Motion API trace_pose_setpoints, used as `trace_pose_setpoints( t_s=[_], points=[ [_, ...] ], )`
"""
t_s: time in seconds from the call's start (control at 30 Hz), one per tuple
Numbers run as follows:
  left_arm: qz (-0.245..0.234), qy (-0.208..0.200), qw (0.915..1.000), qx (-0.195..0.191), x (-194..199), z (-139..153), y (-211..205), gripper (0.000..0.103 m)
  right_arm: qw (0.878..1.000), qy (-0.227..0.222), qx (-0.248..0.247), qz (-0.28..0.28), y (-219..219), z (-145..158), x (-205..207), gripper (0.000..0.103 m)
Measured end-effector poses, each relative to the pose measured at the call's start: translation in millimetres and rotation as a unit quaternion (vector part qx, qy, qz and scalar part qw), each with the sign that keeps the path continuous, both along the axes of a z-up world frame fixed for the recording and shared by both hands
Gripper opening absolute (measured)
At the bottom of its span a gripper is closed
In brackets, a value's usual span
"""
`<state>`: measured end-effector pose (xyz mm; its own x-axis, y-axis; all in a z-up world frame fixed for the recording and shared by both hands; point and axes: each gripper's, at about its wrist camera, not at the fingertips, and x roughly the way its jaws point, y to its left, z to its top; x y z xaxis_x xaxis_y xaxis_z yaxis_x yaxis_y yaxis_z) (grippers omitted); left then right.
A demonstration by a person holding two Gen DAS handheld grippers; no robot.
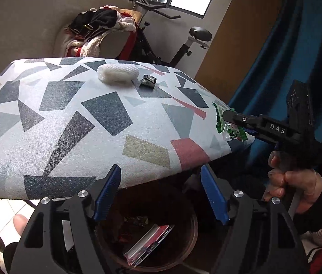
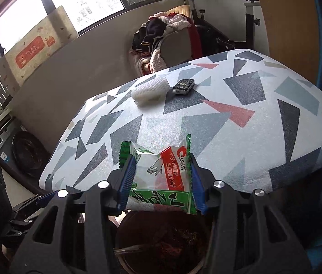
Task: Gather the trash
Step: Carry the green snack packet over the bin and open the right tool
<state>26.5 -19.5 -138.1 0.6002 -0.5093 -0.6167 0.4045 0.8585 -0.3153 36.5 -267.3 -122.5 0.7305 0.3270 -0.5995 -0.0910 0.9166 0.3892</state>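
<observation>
The left gripper (image 1: pixel 161 194) hangs with its jaws spread and empty right over the brown bin (image 1: pixel 190 246), where clear wrappers already lie. Just beyond the bin's far rim, the right gripper (image 2: pixel 161 182) pinches a green-and-white snack packet (image 2: pixel 161 180) across its width, its long axis running away toward the patterned table (image 2: pixel 240 125). I'd say a short pull back toward the bin would bring the packet over its mouth.

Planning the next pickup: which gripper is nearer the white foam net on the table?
Neither clearly. Left gripper and right gripper both sit at the table's near edge, well short of the foam net.
</observation>
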Motion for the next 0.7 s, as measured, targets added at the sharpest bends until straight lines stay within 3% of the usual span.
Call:
trace_pose_setpoints(
  t_s=[0.1,0.27,0.7],
  points=[
    [0.026,-0.02,0.9994,0.009,-2.9,10.2,8.1,0.087,1.0,0.003,-0.006,0.006,4.4,-4.1,-2.7,0.047],
    [0.068,-0.036,0.997,0.008,-7.8,22.5,26.9,0.094,0.999,0.011,-0.019,0.024,17.1,-12.9,-9.1,0.047],
    [0.133,-0.027,0.9902,0.031,-14.8,19.2,57.6,0.097,0.994,0.037,-0.06,0.08,56.2,-42.4,-22.8,0.048]
  ],
)
